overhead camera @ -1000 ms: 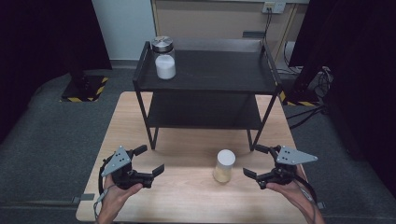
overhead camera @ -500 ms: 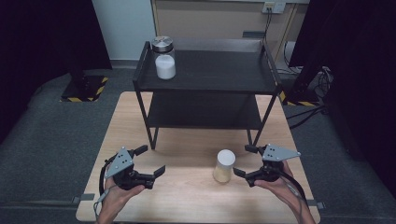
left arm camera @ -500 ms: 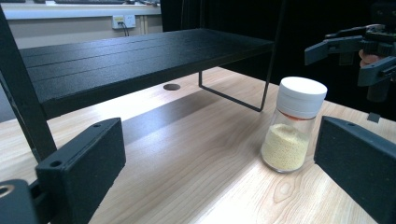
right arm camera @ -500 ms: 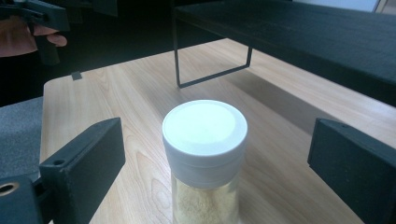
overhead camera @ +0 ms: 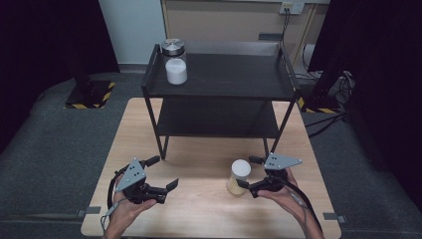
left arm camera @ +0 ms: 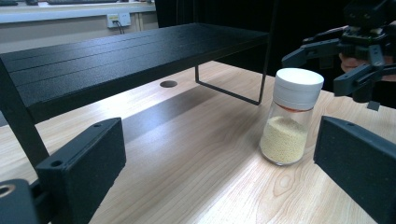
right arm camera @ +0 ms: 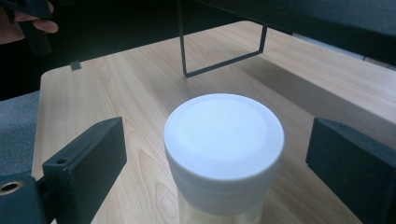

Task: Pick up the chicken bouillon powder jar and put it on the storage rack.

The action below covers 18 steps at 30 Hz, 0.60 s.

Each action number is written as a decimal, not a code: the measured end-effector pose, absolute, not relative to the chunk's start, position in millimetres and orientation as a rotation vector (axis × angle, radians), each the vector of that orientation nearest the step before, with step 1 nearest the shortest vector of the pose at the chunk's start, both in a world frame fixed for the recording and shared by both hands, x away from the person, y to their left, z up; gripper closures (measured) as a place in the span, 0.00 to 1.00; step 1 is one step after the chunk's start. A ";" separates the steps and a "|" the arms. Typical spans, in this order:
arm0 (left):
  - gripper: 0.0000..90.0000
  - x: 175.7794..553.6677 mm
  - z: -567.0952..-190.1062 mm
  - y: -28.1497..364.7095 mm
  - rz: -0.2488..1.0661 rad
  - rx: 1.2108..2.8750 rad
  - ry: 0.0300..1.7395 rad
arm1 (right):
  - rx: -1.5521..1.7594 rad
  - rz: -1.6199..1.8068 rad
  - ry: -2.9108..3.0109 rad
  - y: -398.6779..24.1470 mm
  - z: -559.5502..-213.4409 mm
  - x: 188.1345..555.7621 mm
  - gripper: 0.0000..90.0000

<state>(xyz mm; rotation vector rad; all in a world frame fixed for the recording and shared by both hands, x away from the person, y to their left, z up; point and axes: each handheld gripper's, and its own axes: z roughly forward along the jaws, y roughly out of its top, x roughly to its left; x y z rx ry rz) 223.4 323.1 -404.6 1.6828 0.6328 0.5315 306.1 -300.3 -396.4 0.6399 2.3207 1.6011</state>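
jar: upright on the desk, in front of the rack, white lid, yellow grains inside
right hand-held gripper: wide but just been closing a bit, lid between jaws, not pressing yet
left hand-held gripper: wide, holding nothing, well apart
tip: drop lower, squeeze the glass under the lid, keep level

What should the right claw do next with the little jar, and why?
Probably ease forward a bit more, then close. The right claw is open, its jaws either side of the white-lidded jar but not touching it, so it has no grip yet.
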 end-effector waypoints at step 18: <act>0.01 225.0 -405.6 324.9 0.519 1.676 0.638 | 0.639 1.551 2.322 -285.2 -409.8 309.9 0.38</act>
